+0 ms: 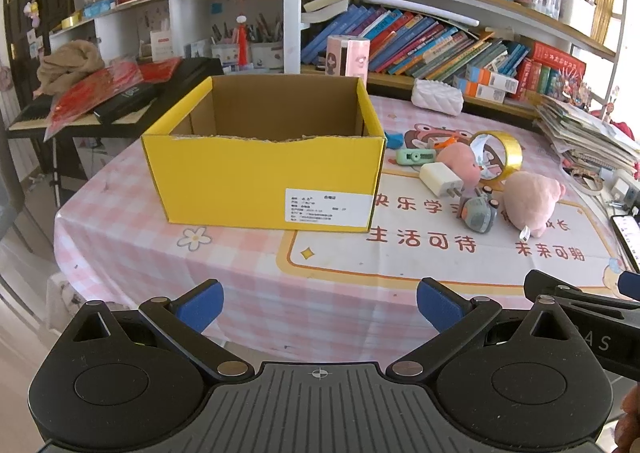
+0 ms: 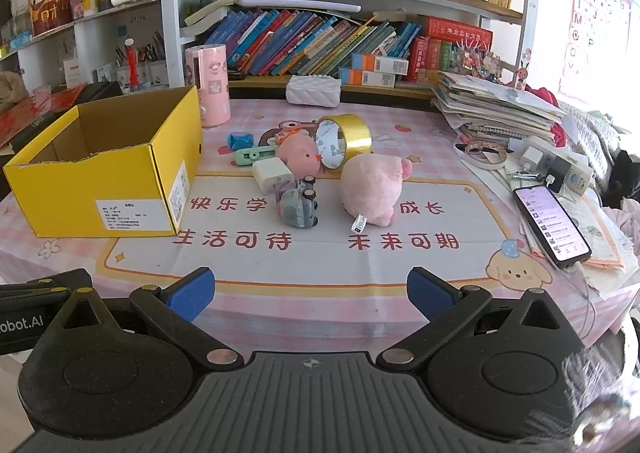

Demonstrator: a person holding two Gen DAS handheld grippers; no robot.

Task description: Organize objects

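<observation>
Both views are bright with daylight. In the right wrist view the light comes from the far right, where the wall chart (image 2: 596,13) is washed out nearly to white. The phone (image 2: 551,226) screen glows. Shadows are soft and short: a faint one under the pig (image 2: 372,189), a darker one inside the box (image 2: 104,133). Gold tape (image 2: 352,135) carries a mild sheen. Fisheye bending curves the shelves (image 1: 460,1) and the bench (image 1: 160,273) edge, and the corners go black. The centre is sharp. The lower right corner of the right wrist view is smeared with blur; in the left wrist view the same corner is dark and unclear.
</observation>
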